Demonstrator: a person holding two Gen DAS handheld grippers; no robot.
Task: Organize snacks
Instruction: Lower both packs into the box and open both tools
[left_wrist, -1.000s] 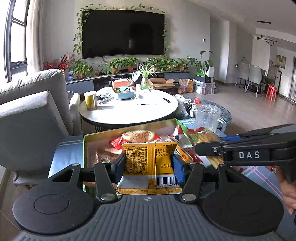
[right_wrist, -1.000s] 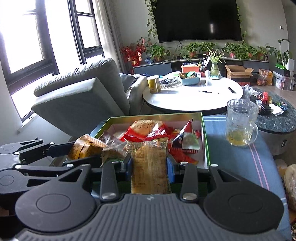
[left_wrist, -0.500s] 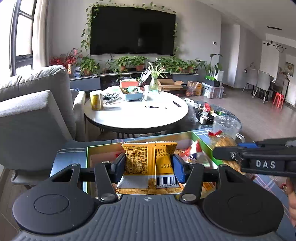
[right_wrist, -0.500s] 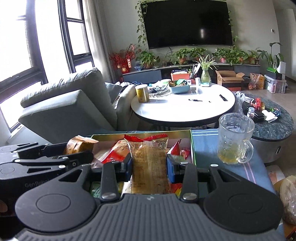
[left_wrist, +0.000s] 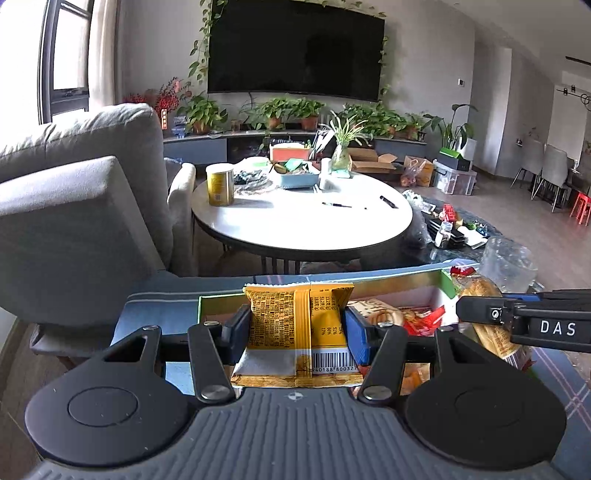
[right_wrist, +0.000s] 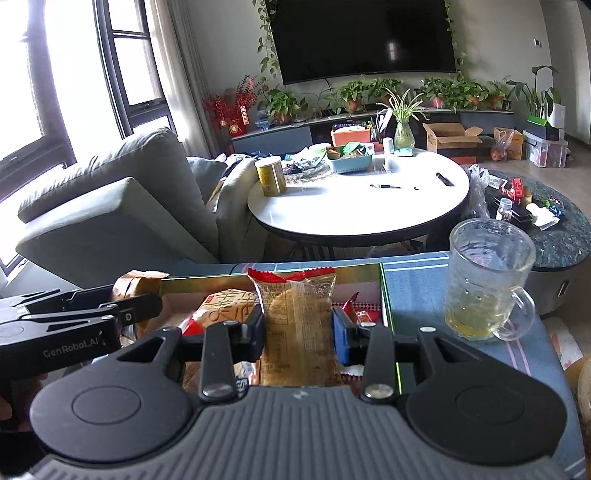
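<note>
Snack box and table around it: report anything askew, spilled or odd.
Nothing spilled. The packets in the green snack box lie jumbled, overlapping at angles. The glass mug stands upright beside it. Each hand-held gripper, left and right, holds one packet upright.

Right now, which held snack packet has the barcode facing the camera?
The yellow packet in the left claw: its barcode shows at lower right. The right claw's clear packet, red-edged on top, shows none.

The left gripper (left_wrist: 298, 328) is clamped on a yellow snack packet (left_wrist: 299, 325), held level. The right gripper (right_wrist: 298, 332) pinches a clear-wrapped pastry (right_wrist: 299, 325), just beside the left.
</note>
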